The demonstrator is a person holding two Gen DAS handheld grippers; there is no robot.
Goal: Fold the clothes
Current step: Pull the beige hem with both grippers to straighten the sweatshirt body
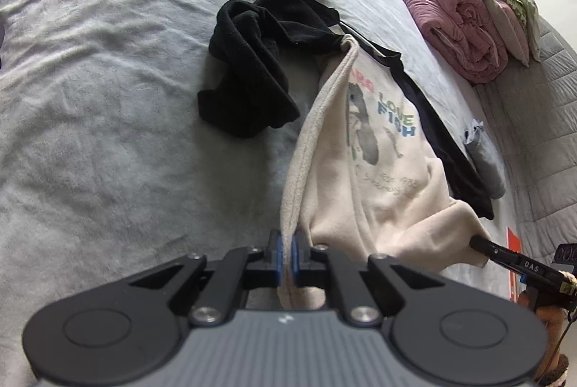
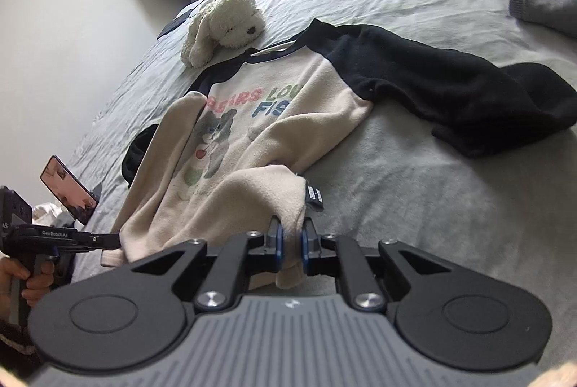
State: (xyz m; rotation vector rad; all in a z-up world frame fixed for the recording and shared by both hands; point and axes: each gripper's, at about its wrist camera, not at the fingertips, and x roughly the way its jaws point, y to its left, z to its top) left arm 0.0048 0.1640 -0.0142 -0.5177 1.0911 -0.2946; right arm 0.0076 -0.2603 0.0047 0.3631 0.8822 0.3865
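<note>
A cream sweatshirt [image 1: 382, 149] with black sleeves and a printed bear and lettering lies on the grey bed. My left gripper [image 1: 287, 244] is shut on the hem's left corner, which is lifted into a taut fold. In the right wrist view the same sweatshirt [image 2: 259, 134] shows front side up, one black sleeve [image 2: 450, 87] stretched to the right. My right gripper [image 2: 291, 239] is shut on the other hem corner, near the care label [image 2: 314, 197]. The other black sleeve [image 1: 249, 77] lies bunched on the left. Each gripper appears at the edge of the other's view.
A white plush dog [image 2: 223, 26] sits by the collar. Rolled pink bedding with a green patterned cloth [image 1: 468, 12] is stacked at the headboard. A grey garment [image 2: 544, 1] lies at the far right. A phone [image 2: 68, 188] stands at the bed's left edge.
</note>
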